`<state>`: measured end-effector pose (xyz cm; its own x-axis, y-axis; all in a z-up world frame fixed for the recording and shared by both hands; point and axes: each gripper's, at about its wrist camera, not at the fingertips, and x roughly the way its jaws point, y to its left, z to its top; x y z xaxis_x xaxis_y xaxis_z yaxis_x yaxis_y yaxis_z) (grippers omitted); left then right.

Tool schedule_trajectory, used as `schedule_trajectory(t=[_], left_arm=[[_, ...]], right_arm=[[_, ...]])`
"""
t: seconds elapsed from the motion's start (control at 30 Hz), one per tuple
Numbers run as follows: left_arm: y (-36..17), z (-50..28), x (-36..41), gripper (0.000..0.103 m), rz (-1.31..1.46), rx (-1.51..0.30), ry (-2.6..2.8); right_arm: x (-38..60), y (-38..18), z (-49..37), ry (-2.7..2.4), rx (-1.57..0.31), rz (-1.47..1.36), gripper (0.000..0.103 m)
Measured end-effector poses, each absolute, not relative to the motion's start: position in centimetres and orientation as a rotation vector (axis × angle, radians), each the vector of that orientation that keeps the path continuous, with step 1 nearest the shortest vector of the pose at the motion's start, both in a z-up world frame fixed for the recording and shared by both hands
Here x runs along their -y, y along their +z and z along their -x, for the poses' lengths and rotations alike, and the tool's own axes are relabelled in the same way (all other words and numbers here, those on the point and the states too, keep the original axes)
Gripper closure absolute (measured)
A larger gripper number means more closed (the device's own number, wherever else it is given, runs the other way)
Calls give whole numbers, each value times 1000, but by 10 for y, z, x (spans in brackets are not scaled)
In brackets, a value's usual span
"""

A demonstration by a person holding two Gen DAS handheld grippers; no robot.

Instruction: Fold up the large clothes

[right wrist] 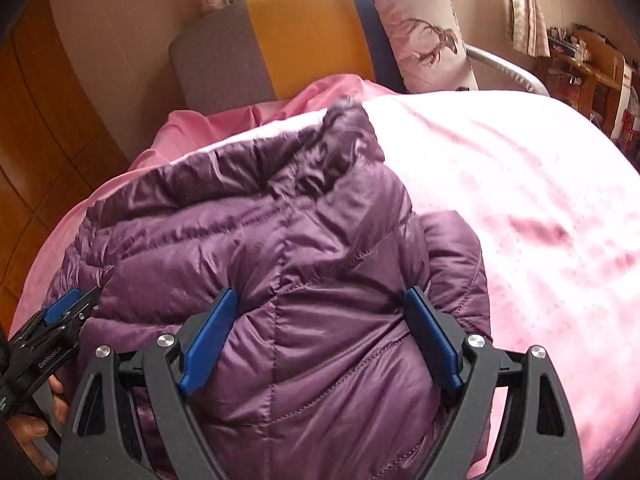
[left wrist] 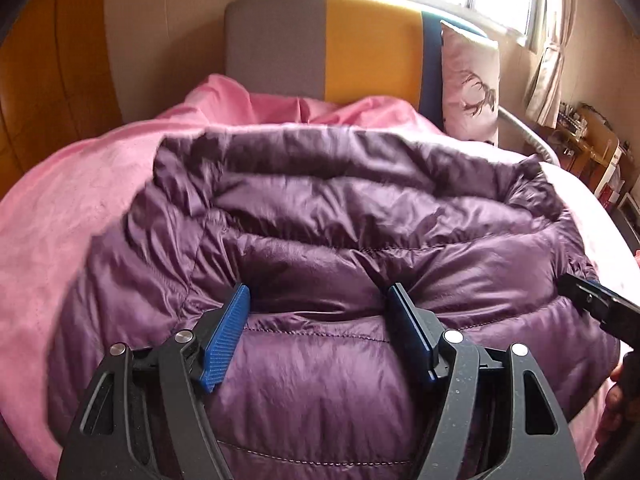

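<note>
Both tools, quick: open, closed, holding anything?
Left tool: wide, puffy purple jacket bulging between its pads; a real grip cannot be told.
Right tool: wide, same jacket between its pads; grip cannot be told.

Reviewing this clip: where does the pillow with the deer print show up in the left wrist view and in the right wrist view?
Left wrist view: the deer-print pillow stands upper right, leaning on the headboard's blue end.
Right wrist view: the pillow sits top centre-right, again against the blue strip.
Shared landmark: the headboard's yellow panel, just left of the pillow in both.
</note>
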<state>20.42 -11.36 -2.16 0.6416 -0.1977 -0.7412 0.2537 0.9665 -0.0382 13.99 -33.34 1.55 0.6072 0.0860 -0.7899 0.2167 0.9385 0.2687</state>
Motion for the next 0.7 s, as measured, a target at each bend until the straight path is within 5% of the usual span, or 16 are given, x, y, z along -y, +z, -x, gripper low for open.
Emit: schedule_trajectory(t=[0.3,0.37,0.6,0.7], left_arm=[[-11,-199,108,33,-69,-843,-254],[0,-188,106,33,-54,-813,-266],[22,-159,103,33,-25,-759,-311],[23,-152,105,25,-16,-767,-320]], right_arm=[[331,18,-128,-84,-927,-359,14],[339,25,-117,-96,-910,-403,2],[367,32,-76,-60,-853,-599,2],[380,25,-66,-84,-866,-658,2]])
